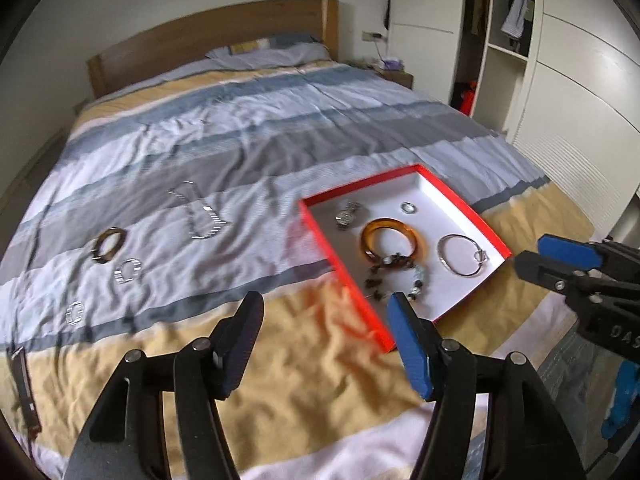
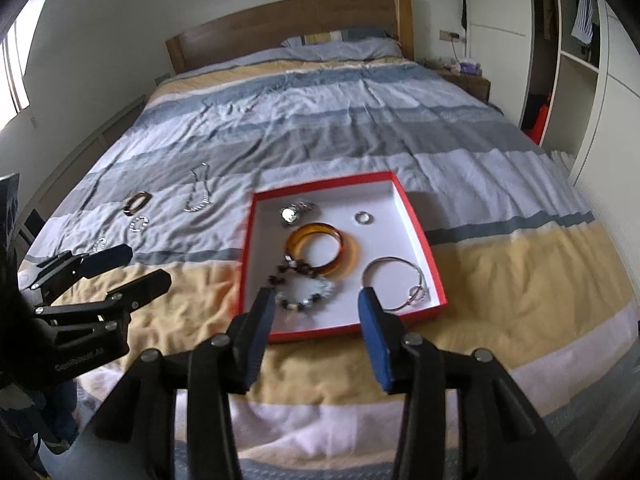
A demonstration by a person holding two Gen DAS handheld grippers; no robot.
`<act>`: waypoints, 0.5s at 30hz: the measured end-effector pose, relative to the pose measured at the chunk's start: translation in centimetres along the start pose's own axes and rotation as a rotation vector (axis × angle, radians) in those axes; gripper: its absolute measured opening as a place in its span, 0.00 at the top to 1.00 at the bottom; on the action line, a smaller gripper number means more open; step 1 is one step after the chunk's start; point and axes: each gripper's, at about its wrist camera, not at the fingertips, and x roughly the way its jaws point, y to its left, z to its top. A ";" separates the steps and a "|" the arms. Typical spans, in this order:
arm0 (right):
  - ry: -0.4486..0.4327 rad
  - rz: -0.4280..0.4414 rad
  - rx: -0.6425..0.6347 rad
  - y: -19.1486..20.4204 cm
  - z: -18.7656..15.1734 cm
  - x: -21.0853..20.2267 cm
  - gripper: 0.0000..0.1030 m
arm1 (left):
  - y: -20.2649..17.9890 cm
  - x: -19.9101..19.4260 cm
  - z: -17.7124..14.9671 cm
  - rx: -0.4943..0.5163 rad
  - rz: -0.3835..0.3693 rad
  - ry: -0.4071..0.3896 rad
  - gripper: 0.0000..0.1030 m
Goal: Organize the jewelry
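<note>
A red box with a white inside [image 1: 452,200] [image 2: 416,216] lies on the bed. In it are an amber bangle [image 1: 394,240] [image 2: 322,252], a beaded bracelet [image 1: 396,280] [image 2: 304,288], a silver bangle [image 1: 462,256] [image 2: 394,284], a ring [image 1: 409,208] [image 2: 363,218] and a watch [image 1: 347,216] [image 2: 294,212]. Left of the box on the bedspread lie a silver necklace [image 1: 200,216] [image 2: 198,192], a dark bangle [image 1: 108,246] [image 2: 137,203] and small silver pieces [image 1: 128,271] [image 2: 139,224]. My left gripper [image 1: 324,316] [image 2: 128,266] is open and empty. My right gripper [image 2: 316,304] [image 1: 540,252] is open and empty, near the box's front edge.
The striped bedspread [image 1: 240,128] covers a bed with a wooden headboard [image 1: 224,32]. A white wardrobe [image 1: 580,92] stands at the right and a nightstand [image 1: 394,74] beside the headboard. A dark strap [image 1: 26,388] lies at the bed's left edge.
</note>
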 end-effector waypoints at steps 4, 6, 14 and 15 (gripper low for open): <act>-0.031 -0.011 -0.018 2.3 -0.3 -2.5 0.58 | 1.6 -3.0 -0.8 -0.021 0.055 -0.052 0.39; -0.040 -0.011 -0.034 3.4 -0.4 -3.6 0.58 | 2.4 -4.6 -1.2 -0.023 0.077 -0.076 0.39; -0.094 -0.024 -0.093 7.7 -1.0 -7.3 0.57 | 5.7 -9.2 -3.6 -0.058 0.124 -0.103 0.31; -0.101 -0.026 -0.100 8.2 -1.1 -7.6 0.57 | 6.0 -9.7 -3.9 -0.060 0.134 -0.105 0.30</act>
